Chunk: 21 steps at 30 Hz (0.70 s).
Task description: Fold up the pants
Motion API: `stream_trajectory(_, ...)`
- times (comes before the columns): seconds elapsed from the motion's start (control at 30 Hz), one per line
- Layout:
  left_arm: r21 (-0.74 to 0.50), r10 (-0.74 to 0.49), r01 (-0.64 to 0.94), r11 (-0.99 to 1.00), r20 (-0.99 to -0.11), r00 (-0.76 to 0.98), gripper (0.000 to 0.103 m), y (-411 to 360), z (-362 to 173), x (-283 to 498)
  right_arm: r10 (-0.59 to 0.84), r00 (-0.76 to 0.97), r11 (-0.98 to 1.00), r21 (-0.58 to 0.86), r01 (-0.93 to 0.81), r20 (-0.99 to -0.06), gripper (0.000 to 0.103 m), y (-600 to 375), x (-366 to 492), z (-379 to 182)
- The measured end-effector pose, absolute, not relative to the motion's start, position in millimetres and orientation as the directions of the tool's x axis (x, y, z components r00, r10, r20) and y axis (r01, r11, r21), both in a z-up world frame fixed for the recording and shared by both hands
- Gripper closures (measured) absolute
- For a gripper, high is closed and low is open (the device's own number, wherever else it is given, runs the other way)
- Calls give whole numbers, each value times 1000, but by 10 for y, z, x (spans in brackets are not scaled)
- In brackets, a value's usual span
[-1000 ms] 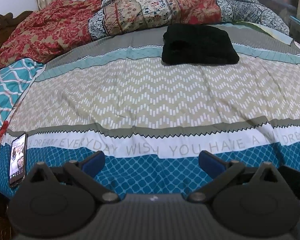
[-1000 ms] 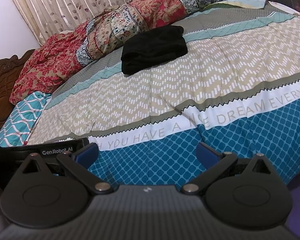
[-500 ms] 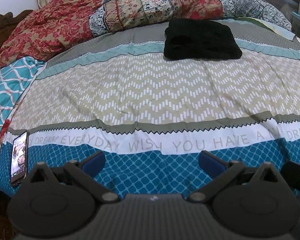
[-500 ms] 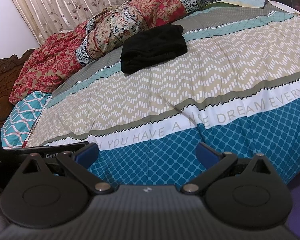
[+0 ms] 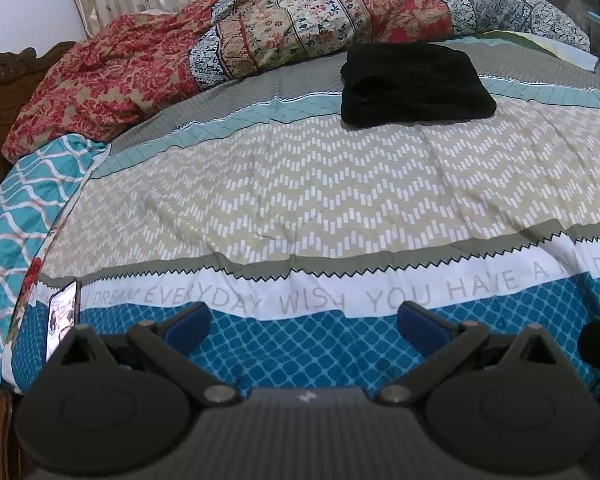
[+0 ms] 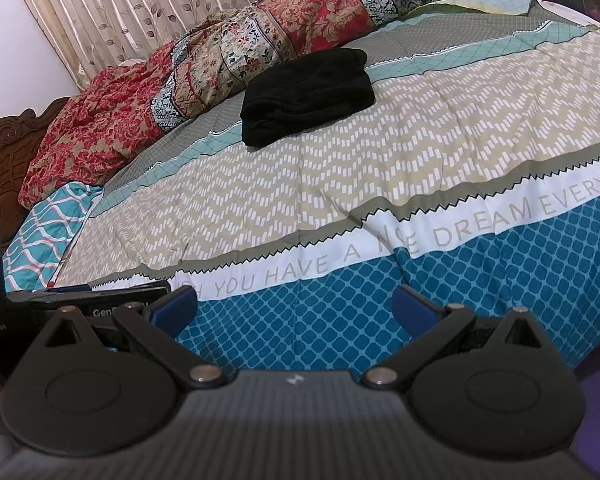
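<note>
The black pants (image 5: 414,84) lie folded in a compact rectangle far back on the bed, near the patterned quilt; they also show in the right wrist view (image 6: 308,94). My left gripper (image 5: 303,320) is open and empty, held over the blue front band of the bedspread (image 5: 300,200), well short of the pants. My right gripper (image 6: 294,304) is open and empty, also over the blue band near the bed's front edge. Neither gripper touches the pants.
A crumpled red and floral quilt (image 5: 260,40) lies along the back of the bed. A phone (image 5: 62,318) lies at the front left corner. A teal patterned pillow (image 5: 16,216) is at the left. The other gripper's body (image 6: 40,312) shows left in the right wrist view.
Both grippers have drifted slightly; the left wrist view has shifted so the pants sit lower and more to the right. Both stay open and the pants have not moved.
</note>
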<state>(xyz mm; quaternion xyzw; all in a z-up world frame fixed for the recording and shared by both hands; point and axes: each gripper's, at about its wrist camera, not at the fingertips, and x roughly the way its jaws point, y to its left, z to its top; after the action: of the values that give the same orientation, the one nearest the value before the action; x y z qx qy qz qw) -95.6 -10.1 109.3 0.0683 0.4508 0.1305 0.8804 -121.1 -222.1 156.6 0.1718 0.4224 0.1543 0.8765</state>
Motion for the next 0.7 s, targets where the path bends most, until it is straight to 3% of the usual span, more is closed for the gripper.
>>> stream_trajectory(0.7, 197, 238, -133, 971, -824, 514, 0, -130, 985, -934, 422, 586, 890, 439, -123, -692, 0, -2275, -1184, 1510)
